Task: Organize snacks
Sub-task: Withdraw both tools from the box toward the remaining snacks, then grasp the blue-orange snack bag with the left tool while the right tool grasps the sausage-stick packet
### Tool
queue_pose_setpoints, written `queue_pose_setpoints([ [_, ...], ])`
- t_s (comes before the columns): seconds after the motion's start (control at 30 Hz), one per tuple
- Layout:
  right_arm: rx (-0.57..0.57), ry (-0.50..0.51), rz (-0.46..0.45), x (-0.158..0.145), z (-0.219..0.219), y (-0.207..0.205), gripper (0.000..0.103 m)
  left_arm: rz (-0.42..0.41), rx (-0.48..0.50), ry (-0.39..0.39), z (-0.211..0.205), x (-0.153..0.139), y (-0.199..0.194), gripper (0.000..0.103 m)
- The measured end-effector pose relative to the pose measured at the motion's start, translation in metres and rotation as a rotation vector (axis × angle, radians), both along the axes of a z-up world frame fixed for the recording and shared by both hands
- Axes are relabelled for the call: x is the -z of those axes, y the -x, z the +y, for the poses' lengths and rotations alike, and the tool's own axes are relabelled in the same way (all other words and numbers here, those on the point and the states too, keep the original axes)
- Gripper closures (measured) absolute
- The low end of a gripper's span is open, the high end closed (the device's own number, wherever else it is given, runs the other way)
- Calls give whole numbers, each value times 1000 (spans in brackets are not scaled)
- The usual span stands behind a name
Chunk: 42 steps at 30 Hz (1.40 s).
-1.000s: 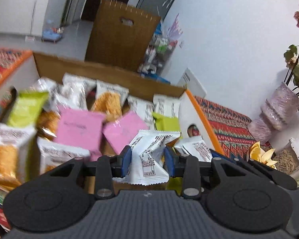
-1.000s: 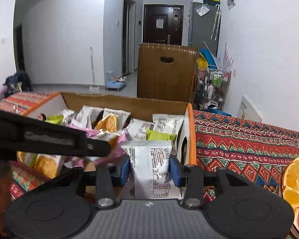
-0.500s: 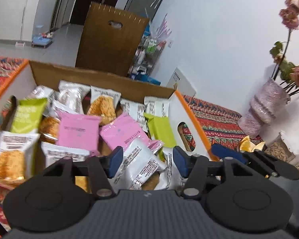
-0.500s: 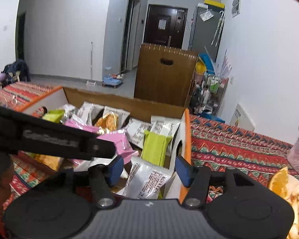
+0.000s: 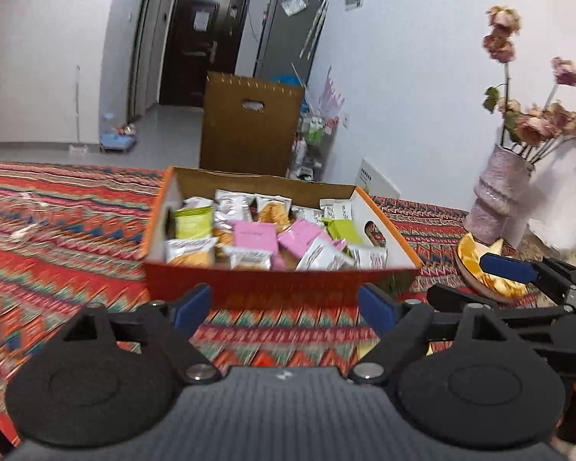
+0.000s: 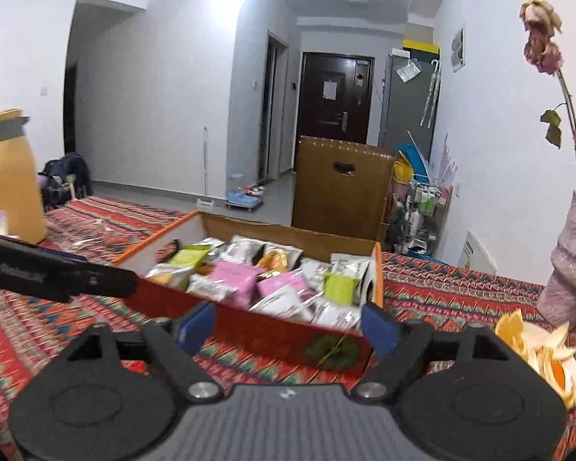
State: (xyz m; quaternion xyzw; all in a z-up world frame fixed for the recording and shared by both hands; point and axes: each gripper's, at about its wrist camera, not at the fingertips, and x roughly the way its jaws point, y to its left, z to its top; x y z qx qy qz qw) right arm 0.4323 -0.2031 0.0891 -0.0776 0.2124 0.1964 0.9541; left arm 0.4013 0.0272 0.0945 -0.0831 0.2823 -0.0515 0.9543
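An orange-rimmed cardboard box (image 5: pixel 280 282) (image 6: pixel 249 324) stands on the patterned tablecloth, filled with several snack packets: pink ones (image 5: pixel 255 232) (image 6: pixel 234 274), green ones (image 5: pixel 192 223) (image 6: pixel 340 288), white and silver ones (image 5: pixel 322 255). My left gripper (image 5: pixel 284 305) hangs in front of the box's near wall, its jaws opening, nothing between them. My right gripper (image 6: pixel 286 324) is also back from the box, jaws opening and empty. In the left wrist view the right gripper's blue fingertip (image 5: pixel 505 263) shows at the right.
A pink vase (image 5: pixel 497 199) (image 6: pixel 568 272) with dried flowers stands right of the box. A plate of orange slices (image 5: pixel 480 265) (image 6: pixel 537 349) lies beside it. A yellow jug (image 6: pixel 13 176) stands at the far left. A brown box (image 5: pixel 249 123) sits on the floor beyond the table.
Both grippers let go of their white snack packets, which now lie in the box. Both pulled back and up from the box, and their jaws spread wide.
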Motion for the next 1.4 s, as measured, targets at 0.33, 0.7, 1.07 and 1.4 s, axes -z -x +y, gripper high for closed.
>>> queue_pose_setpoints([
  [0.33,24,-49,30,15,-10,125,16,23,-53,52,13,16,137,10],
  [0.7,91,-75,99,56,-42,234,15,155,-74,71,-6,62,220,10],
  [1.07,100,-79,133,70,-49,265,14,160,-55,32,-20,69,240,10],
  [1.4,93,-69,163,75,-45,239,14,213,-57,72,-25,74,196,10],
])
